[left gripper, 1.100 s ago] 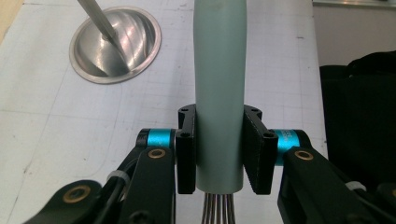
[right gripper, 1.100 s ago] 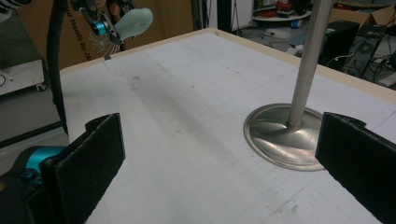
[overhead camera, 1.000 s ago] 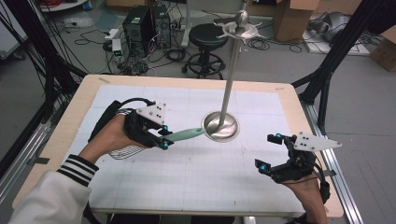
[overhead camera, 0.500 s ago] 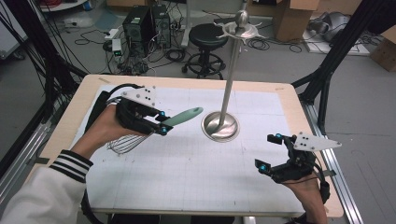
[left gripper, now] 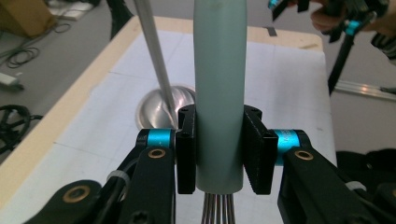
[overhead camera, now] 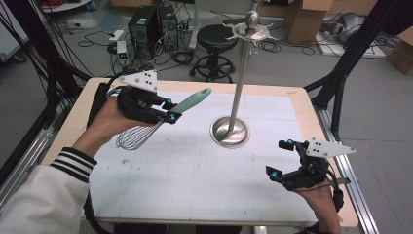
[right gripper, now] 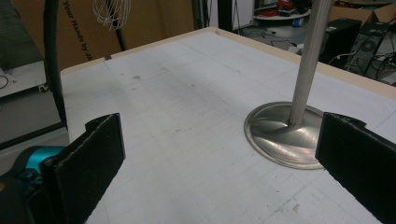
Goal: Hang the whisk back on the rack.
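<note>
Left jaws: my left gripper (overhead camera: 168, 111) is clamped on the whisk (overhead camera: 160, 122), one pad on each side of its pale green handle (left gripper: 219, 88), close to where the wires come out.
Whisk: it is off the bench (overhead camera: 195, 190), held in the air over the far left part of it; the handle points up and to the right toward the stand, and the wire head (overhead camera: 138, 135) hangs lower, just beside my left hand (overhead camera: 104, 124).
Right jaws: my right gripper (overhead camera: 286, 158) has its jaws wide apart with nothing between them; in the right gripper view the bare bench surface lies between the two black pads (right gripper: 95, 149).
Right hand: it (overhead camera: 316, 195) sits near the right front corner of the bench.
Stand: the metal stand (overhead camera: 238, 83) is upright at the middle of the bench on its round base (overhead camera: 230, 131), well apart from both grippers.
</note>
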Tool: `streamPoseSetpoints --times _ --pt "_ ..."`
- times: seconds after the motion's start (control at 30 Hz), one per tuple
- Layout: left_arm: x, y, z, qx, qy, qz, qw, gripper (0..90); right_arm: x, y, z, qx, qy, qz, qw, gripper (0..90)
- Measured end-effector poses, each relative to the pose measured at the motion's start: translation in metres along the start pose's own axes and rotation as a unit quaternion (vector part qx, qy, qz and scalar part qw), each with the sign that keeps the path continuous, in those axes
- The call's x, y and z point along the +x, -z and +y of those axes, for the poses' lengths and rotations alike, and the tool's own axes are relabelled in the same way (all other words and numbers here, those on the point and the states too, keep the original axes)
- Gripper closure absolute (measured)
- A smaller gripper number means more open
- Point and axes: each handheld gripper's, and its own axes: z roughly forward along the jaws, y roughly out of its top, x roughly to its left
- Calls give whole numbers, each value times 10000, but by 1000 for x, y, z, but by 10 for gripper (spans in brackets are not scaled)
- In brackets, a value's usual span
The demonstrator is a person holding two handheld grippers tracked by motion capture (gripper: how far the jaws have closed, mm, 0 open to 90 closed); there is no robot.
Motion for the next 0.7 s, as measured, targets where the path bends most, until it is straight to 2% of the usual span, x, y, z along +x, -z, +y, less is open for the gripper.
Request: streamPoseSetpoints --times 0.03,0.07,0.13,0.4,0.7 --pt "0 0 0 0 0 0 10000 694 0 0 0 0 0 0 10000 1" --pt "2 1 4 18 8 98 9999 694 -1 0 -1 10 -28 8 10000 1" --pt "4 2 5 28 39 90 9999 694 -2 -1 -2 11 -16 14 10000 1" --pt "13 8 18 -249 116 161 9995 694 -3 3 -2 17 -34 -56 10000 1" --pt "21 10 33 -458 85 241 9986 694 -6 4 -3 -2 -45 -72 10000 1"
